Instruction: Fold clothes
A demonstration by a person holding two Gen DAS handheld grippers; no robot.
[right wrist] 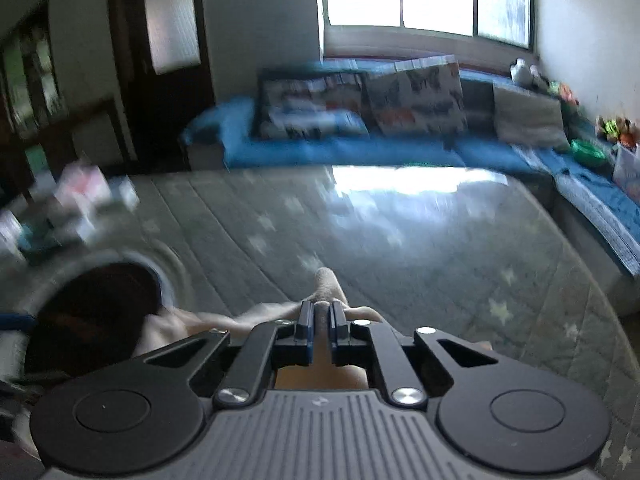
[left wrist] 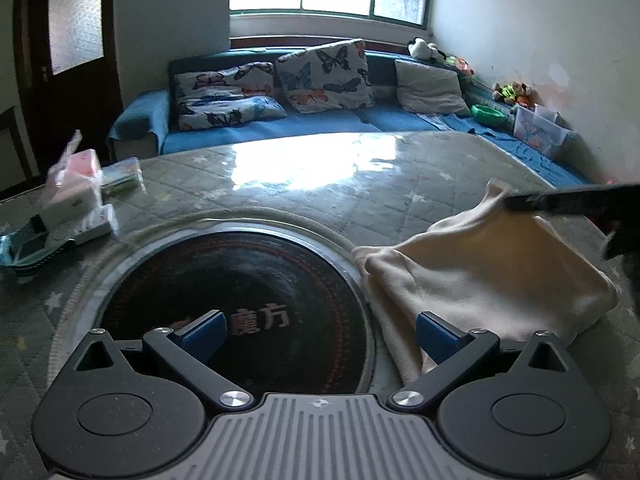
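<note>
A cream cloth (left wrist: pixel 480 272) lies on the quilted table at the right of the left wrist view, one corner lifted. My left gripper (left wrist: pixel 320 332) is open and empty, hovering over the black round hotplate, its right blue pad close to the cloth's near edge. My right gripper (right wrist: pixel 322 320) is shut on a corner of the cream cloth (right wrist: pixel 326 280), holding it raised above the table; it shows as a dark arm in the left wrist view (left wrist: pixel 560 200). The right wrist view is motion-blurred.
A black round hotplate (left wrist: pixel 240 292) is set in the table (left wrist: pixel 320 184). Boxes and packets (left wrist: pixel 76 196) sit at the table's left. A blue sofa (left wrist: pixel 320 120) with butterfly pillows stands behind, under a window.
</note>
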